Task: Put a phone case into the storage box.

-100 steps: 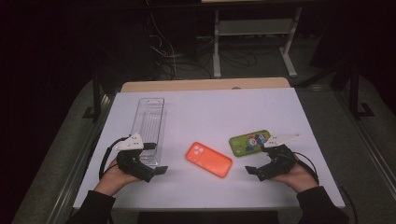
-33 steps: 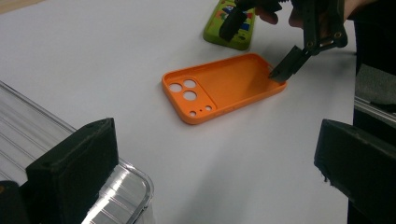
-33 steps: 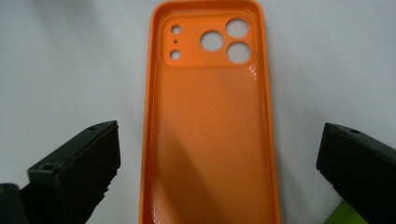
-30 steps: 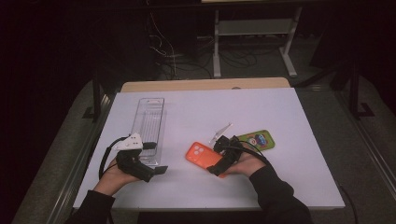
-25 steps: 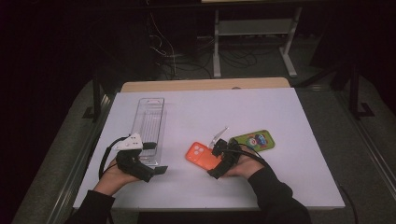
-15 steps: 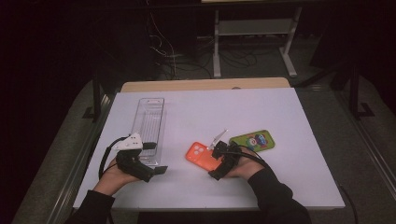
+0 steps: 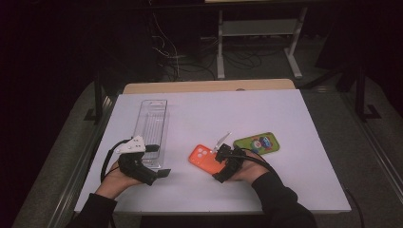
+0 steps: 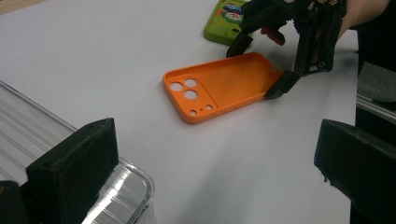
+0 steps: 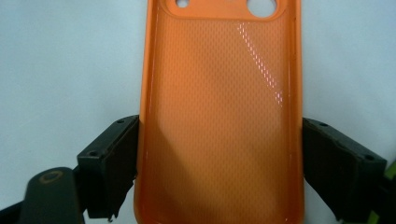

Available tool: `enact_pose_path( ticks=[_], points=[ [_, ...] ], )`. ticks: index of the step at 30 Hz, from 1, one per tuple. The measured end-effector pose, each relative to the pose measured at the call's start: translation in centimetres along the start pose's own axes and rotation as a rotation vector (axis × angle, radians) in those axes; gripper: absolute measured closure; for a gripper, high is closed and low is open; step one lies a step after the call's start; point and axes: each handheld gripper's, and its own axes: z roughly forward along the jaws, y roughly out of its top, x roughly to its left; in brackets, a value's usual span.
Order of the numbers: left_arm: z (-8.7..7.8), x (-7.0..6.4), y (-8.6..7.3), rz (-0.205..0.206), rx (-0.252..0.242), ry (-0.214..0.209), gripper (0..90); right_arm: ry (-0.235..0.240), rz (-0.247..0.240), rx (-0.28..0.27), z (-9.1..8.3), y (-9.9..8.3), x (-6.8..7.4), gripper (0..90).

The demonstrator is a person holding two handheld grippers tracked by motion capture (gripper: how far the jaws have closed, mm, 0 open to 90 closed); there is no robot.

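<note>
Starting at the left: my left tool (image 7: 159, 173) rests on the worktop (image 7: 285, 190) beside the near end of the clear tray (image 7: 152, 124), jaws spread and holding nothing; in the left gripper view the tray's rounded corner (image 8: 126, 186) sits just under them.

Centre: the orange phone case (image 7: 205, 159) lies flat, hollow side up, camera holes pointing away from me. My right tool (image 9: 219, 168) straddles its near end, one jaw against each long side wall. Whether the pinch is fully set I cannot tell, but the jaws are closed to the case's width.

Judgement on handling: light, thin-walled, flexible; a hard squeeze across the open shell will likely bow it, and the glossy rim may slip. Hold low on the side walls, near the end, with moderate pressure.

Right: the green phone case (image 7: 256, 142) lies just beyond my right hand (image 7: 247, 172), apart from the orange one. Open worktop lies between the two tools and ahead; the near edge is close behind my wrists.
</note>
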Motion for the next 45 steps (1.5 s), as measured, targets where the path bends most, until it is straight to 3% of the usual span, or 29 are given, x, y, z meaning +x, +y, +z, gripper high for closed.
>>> enact_pose_path(
  ticks=[5, 10, 17, 22, 28, 34, 45],
  points=[
    [-0.1, 0.4, 0.3, -0.001, -0.009, -0.004, 0.0, 0.011, 0.01, -0.013, -0.5, 0.1, -0.3, 15.4],
    [-0.1, 0.8, 1.5, 0.019, -0.001, -0.027, 0.0, 0.035, -0.019, -0.032, -2.3, 0.1, -1.3, 15.3],
    [0.7, 1.4, 4.6, 0.093, 0.017, -0.081, 0.0, 0.063, -0.109, -0.03, -4.7, -0.3, -3.0, 15.3],
    [1.9, 1.5, 6.8, 0.14, 0.038, -0.134, 0.0, 0.083, -0.128, -0.043, -5.9, -0.2, -3.8, 15.3],
    [3.5, 1.6, 8.9, 0.2, 0.071, -0.168, 0.0, 0.122, -0.17, -0.051, -6.9, 0.3, -5.1, 15.3],
    [5.0, 1.0, 10.5, 0.257, 0.096, -0.209, 0.0, 0.144, -0.232, -0.063, -7.3, 0.8, -5.2, 15.3],
    [7.8, -0.3, 12.7, 0.365, 0.195, -0.351, 0.0, 0.19, -0.324, -0.032, -6.3, 1.6, -3.8, 15.3]
  ],
)
